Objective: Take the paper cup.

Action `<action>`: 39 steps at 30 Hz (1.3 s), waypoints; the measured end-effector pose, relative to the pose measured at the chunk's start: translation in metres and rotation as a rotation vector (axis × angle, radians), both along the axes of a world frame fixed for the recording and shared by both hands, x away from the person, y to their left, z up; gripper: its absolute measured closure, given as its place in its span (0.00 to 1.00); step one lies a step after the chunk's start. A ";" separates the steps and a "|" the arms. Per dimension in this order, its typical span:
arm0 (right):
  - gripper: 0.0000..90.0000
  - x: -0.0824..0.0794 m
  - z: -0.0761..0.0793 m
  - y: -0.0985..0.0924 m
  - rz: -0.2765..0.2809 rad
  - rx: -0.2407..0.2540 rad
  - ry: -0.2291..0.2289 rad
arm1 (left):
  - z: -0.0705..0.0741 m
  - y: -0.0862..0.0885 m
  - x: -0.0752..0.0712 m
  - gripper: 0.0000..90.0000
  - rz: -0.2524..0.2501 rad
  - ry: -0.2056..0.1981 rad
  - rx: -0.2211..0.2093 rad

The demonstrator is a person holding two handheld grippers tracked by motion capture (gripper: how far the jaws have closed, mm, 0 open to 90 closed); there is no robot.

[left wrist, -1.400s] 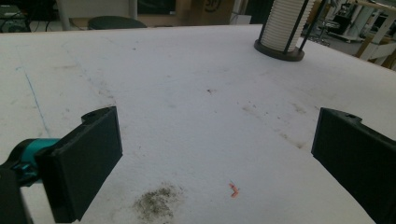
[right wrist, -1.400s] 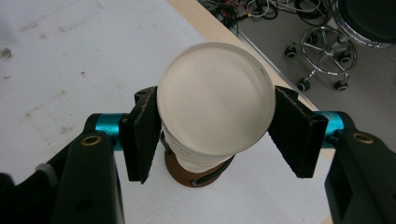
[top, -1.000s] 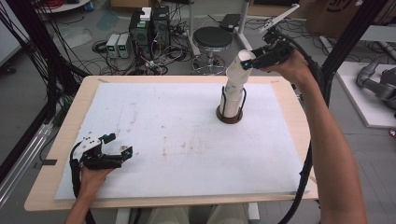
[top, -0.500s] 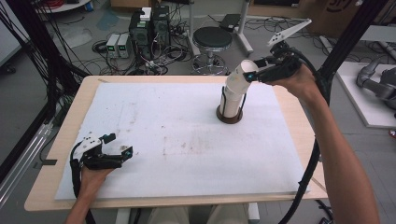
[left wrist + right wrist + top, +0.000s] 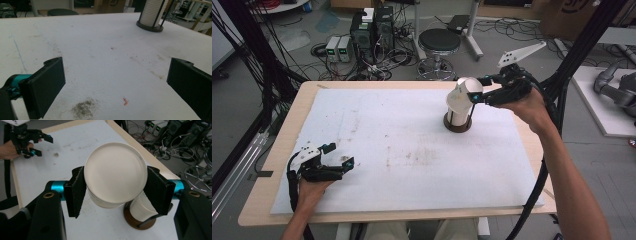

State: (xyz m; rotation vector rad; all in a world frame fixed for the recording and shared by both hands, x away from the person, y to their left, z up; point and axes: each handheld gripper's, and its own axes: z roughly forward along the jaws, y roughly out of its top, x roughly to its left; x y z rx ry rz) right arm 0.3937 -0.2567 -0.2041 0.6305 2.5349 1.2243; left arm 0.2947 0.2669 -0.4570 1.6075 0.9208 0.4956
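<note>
My right gripper (image 5: 473, 95) is shut on a white paper cup (image 5: 462, 93), held tilted just above a short stack of white cups (image 5: 457, 118) in a dark round holder. In the right gripper view the cup's (image 5: 115, 172) flat bottom faces the camera, and both black pads press its sides; the stack (image 5: 141, 208) and the holder's base (image 5: 135, 222) lie below it. My left gripper (image 5: 340, 155) rests open on the white mat at the near left, with nothing between its jaws (image 5: 116, 82). The cup holder (image 5: 152, 15) stands far off in the left gripper view.
A white mat (image 5: 412, 150) covers the wooden table (image 5: 277, 150). It carries dirt smudges (image 5: 83, 110) and a small orange scrap (image 5: 125, 101). Beyond the far edge are a black stool (image 5: 439, 42), electronics boxes (image 5: 372, 27) and cables on the floor.
My right gripper has come down with the cup, a little leftward in the high view, closer to the stack. The left gripper has stayed put.
</note>
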 end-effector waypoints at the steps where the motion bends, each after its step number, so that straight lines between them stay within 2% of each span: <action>1: 0.42 0.000 0.000 0.000 0.000 0.000 0.000 | 0.000 0.000 0.000 0.02 0.000 -0.003 -0.002; 7: 0.42 -0.011 -0.011 0.007 0.024 0.026 -0.010 | 0.000 0.000 -0.002 0.02 -0.006 -0.018 0.002; 14: 0.42 -0.020 -0.024 0.013 0.051 0.077 -0.011 | 0.000 0.000 -0.001 0.02 -0.007 -0.010 0.001; 18: 0.42 -0.024 -0.033 0.017 0.067 0.087 -0.006 | 0.000 0.000 -0.001 0.02 -0.009 -0.010 0.004; 27: 0.42 -0.030 -0.056 0.025 0.105 0.155 0.007 | 0.000 0.000 -0.001 0.02 -0.009 -0.009 0.004; 33: 0.42 -0.030 -0.072 0.032 0.120 0.163 0.017 | 0.000 0.000 -0.001 0.02 -0.010 -0.009 0.004; 35: 0.42 -0.033 -0.080 0.033 0.131 0.196 0.009 | 0.000 0.000 -0.001 0.02 -0.011 -0.010 0.006; 39: 0.42 -0.036 -0.090 0.036 0.143 0.214 0.016 | 0.000 0.000 -0.001 0.02 -0.011 -0.010 0.008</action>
